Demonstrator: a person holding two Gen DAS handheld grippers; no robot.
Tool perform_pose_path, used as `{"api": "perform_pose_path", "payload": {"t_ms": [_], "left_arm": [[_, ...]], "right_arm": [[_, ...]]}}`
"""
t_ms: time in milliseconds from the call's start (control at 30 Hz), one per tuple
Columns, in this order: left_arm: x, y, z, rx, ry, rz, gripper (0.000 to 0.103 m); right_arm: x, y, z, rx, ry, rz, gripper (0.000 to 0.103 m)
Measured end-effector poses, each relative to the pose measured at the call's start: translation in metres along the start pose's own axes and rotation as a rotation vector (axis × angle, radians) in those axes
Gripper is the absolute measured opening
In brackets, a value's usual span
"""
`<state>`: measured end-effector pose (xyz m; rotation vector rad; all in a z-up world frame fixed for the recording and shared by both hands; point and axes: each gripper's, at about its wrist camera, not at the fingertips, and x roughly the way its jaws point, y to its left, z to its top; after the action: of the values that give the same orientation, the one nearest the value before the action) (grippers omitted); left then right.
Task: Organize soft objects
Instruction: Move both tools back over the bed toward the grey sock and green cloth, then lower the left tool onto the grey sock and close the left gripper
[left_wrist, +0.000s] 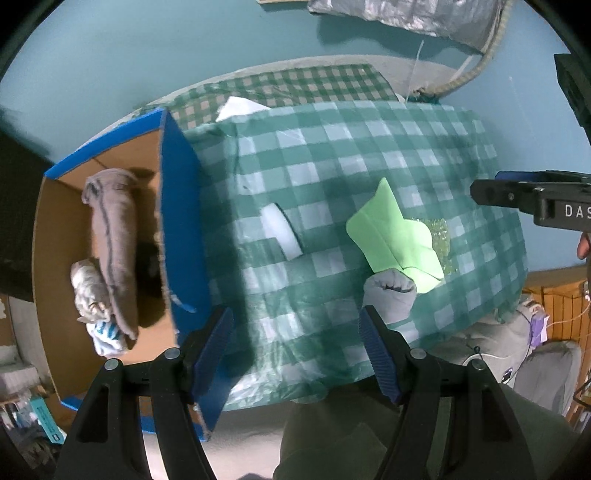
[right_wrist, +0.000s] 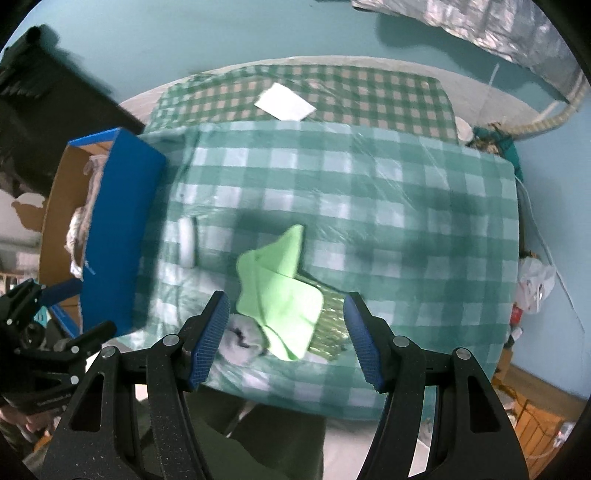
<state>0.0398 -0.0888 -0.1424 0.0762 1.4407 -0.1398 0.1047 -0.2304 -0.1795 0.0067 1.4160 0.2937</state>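
A light green cloth (left_wrist: 397, 240) (right_wrist: 280, 291) lies on the green checked table (left_wrist: 332, 166) (right_wrist: 369, 206), partly over a shiny green scrubber (right_wrist: 328, 325). A rolled grey sock (left_wrist: 389, 293) (right_wrist: 240, 341) lies at its near side. A white sponge (left_wrist: 282, 230) (right_wrist: 186, 242) lies nearer the box. A blue cardboard box (left_wrist: 177, 221) (right_wrist: 114, 229) at the table's left holds a brown-grey cloth (left_wrist: 114, 240) and smaller cloths. My left gripper (left_wrist: 295, 350) is open and empty above the table's near edge. My right gripper (right_wrist: 284, 332) is open, hovering above the green cloth.
A white paper (right_wrist: 286, 101) lies on a second checked surface (right_wrist: 369, 96) behind the table. A silver bag (left_wrist: 406, 14) hangs on the teal wall. Grey clothes (left_wrist: 517, 347) and clutter lie on the floor to the right.
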Motion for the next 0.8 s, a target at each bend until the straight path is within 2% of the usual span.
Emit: {"api": "perform_pose_path", "payload": {"t_ms": [400,567,800], "left_arm": [[0.043,-0.031,0.005,0.014,0.074,-0.047,0.075],[0.059,-0.045,0.005,0.003,0.096,-0.084,0.08],[0.084,-0.066,0.004,0.013,0.133,-0.095,0.08]], "right_arm": [[0.04,-0.047,-0.02,0.063,0.07,-0.009,0.064],[0.058,-0.052,-0.023,0.064,0.099,0.009,0.064],[0.08,-0.053,-0.023,0.048,0.12,0.036,0.064]]}}
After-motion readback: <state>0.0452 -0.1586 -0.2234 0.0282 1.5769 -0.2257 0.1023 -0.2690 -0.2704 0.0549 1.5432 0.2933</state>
